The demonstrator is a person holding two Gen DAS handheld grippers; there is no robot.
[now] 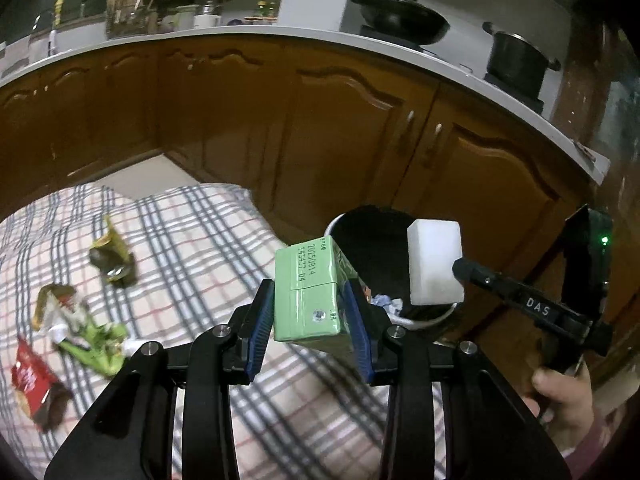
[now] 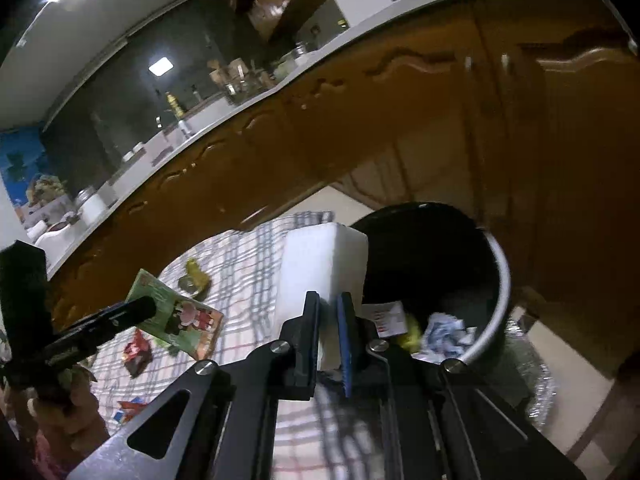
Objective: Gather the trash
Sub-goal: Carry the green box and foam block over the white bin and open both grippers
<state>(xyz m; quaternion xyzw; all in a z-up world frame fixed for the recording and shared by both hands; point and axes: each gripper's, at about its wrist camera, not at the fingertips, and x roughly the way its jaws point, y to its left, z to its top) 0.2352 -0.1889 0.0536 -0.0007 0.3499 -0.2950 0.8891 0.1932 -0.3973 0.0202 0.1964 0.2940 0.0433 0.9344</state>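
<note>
My left gripper [image 1: 310, 312] is shut on a green drink carton [image 1: 310, 292] and holds it in the air near the bin. The carton also shows in the right wrist view [image 2: 178, 314]. My right gripper [image 2: 329, 320] is shut on a white foam block [image 2: 324, 268] and holds it beside the rim of the black trash bin [image 2: 496, 280]. The block [image 1: 434, 266] hangs over the bin [image 1: 376, 248] in the left wrist view. The bin holds crumpled paper [image 2: 446, 332] and other scraps.
Several wrappers lie on the checked cloth [image 1: 192, 248]: an olive one [image 1: 110, 258], a green one [image 1: 90, 340] and a red one [image 1: 34, 384]. Brown cabinets [image 1: 320, 128] stand behind the bin. A wok [image 1: 400, 14] and a pot [image 1: 514, 60] sit on the counter.
</note>
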